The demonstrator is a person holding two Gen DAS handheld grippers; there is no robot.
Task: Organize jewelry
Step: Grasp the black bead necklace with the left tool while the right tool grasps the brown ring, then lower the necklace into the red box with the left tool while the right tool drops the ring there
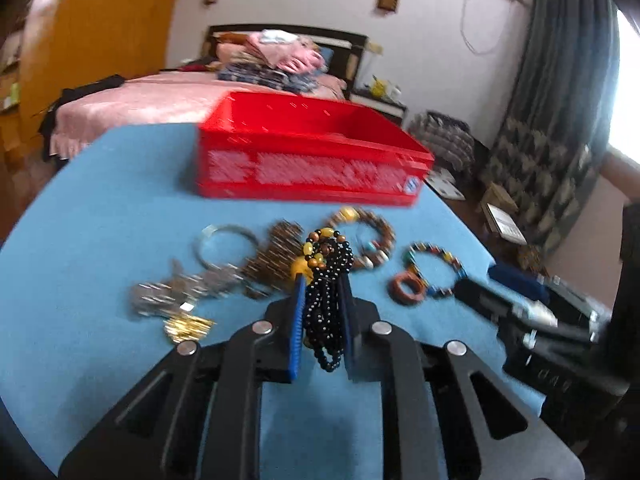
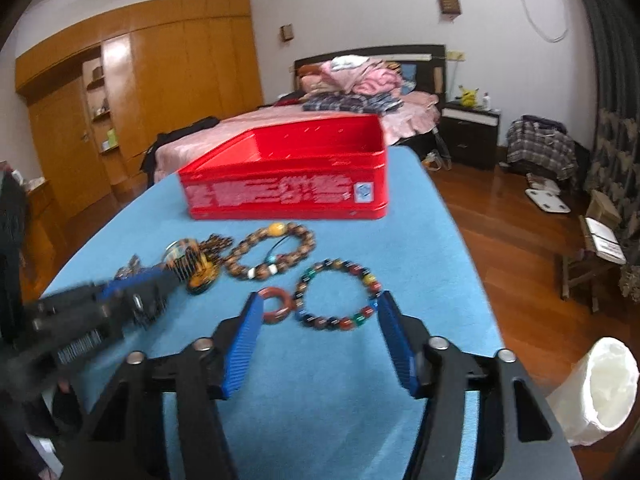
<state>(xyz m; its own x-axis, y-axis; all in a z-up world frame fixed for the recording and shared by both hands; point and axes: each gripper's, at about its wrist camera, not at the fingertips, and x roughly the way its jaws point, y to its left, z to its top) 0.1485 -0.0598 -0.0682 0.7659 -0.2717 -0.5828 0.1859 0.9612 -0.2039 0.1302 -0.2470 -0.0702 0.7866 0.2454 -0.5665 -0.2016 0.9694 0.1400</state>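
**Jewelry sorting: left gripper loaded, right gripper empty**

Table [image 2: 360,420] with blue cover carries a red crate [image 2: 288,176] at the far side. The left gripper [image 1: 322,280] has its fingers clamped on a black bead necklace [image 1: 326,300], strands bunched and hanging between the blue pads. The right gripper [image 2: 318,300] has its fingers spread wide, holding nothing, its tips just beside a multicolored bead bracelet [image 2: 338,294] and a small red ring [image 2: 276,302]. A brown bead bracelet [image 2: 270,256] lies between these and the crate. Silver and gold pieces [image 1: 176,300] lie to the left, blurred.
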